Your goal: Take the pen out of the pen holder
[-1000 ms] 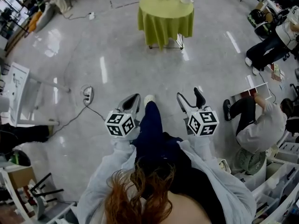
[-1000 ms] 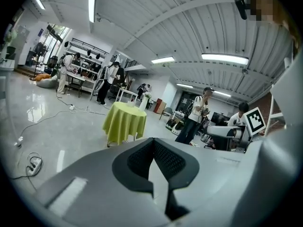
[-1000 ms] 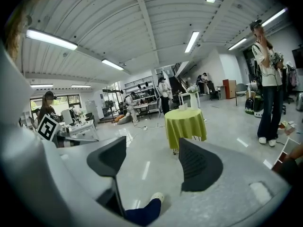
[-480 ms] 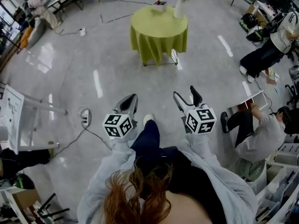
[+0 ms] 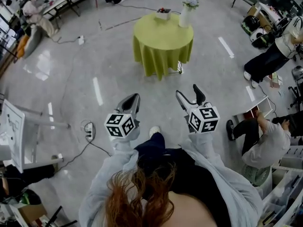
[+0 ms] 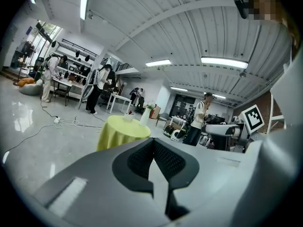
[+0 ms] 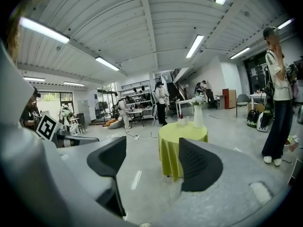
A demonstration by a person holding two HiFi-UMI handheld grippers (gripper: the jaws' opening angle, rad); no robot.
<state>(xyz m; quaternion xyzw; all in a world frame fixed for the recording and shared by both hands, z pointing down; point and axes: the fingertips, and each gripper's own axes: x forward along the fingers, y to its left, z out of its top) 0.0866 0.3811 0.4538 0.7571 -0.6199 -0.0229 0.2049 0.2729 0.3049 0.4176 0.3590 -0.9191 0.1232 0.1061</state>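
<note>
A round table with a yellow-green cloth (image 5: 163, 37) stands far ahead on the grey floor. On its far edge sits a small white pen holder (image 5: 163, 14) with something red in it; no pen can be made out at this distance. Both gripper views also show the table (image 6: 120, 130) (image 7: 182, 138) and the holder (image 6: 128, 117) (image 7: 183, 120). My left gripper (image 5: 134, 98) is held out at waist height, jaws together and empty. My right gripper (image 5: 188, 92) is level with it, jaws apart with nothing between them. Both are well short of the table.
A white vase of flowers (image 5: 186, 13) stands on the table beside the holder. A power strip and cables (image 5: 89, 134) lie on the floor at the left, near a white board stand (image 5: 14, 126). People sit at the right (image 5: 265, 138); another stands there (image 7: 277, 93).
The table has come nearer and fully into view, with the holder and vase now clear of the top edge. Both grippers keep their pose, left shut, right open.
</note>
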